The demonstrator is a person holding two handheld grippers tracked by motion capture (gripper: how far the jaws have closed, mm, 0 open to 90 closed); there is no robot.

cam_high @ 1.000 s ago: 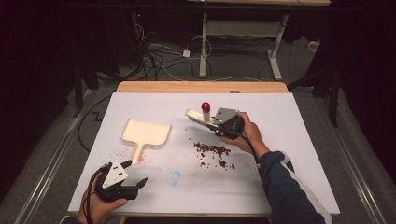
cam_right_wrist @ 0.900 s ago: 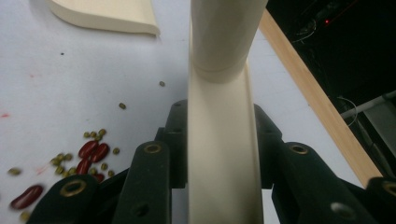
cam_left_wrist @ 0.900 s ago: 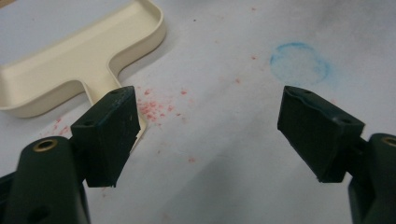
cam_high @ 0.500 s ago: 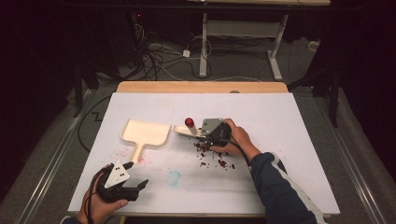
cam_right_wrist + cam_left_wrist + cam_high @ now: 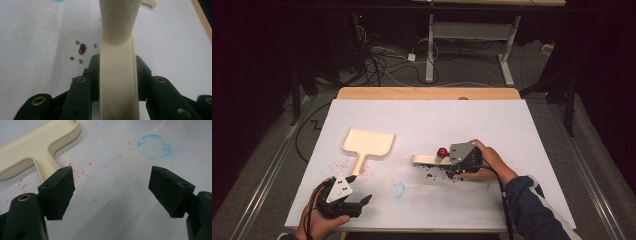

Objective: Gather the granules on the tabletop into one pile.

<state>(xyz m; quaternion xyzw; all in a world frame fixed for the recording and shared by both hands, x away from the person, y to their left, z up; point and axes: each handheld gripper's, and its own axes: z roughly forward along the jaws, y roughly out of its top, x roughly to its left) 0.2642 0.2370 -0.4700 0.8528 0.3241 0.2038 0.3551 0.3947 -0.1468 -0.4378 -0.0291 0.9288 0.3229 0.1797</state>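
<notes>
Two hand-held grippers at work over a white tabletop (image 5: 512, 130), seen from above and forward of the person.

Right hand-held gripper (image 5: 452, 161) clamped on the handle of a cream brush (image 5: 424, 159), jaws pressed against both its sides. Brush held low and almost level, pointing left toward the cream dustpan (image 5: 368, 142), probably so as to push along the surface. A round red knob (image 5: 442, 151) on top of the brush next to the jaws; impossible to tell what it is.

Scattered beans (image 5: 434, 174) just beside and partly under that gripper, well apart from the dustpan. Among them, in the right gripper view, one dark red kidney bean (image 5: 82, 48) with a few small green ones around it.

Left hand-held gripper (image 5: 362, 202) at the near left edge, jaws wide apart and holding nothing, aimed at the dustpan's handle. Likely waiting to steady the pan for the sweep. Dustpan flat, mouth away from the person, handle toward them. Faint red specks (image 5: 344, 162) around the handle and a pale blue ring (image 5: 398, 190) stained on the surface between the two grippers.

Compared with a second ago: right gripper and brush brought from beyond the bean scatter, nearer the person and lower, now right at the beans. Grip on the brush unchanged. Left gripper, dustpan and beans in the same places.
</notes>
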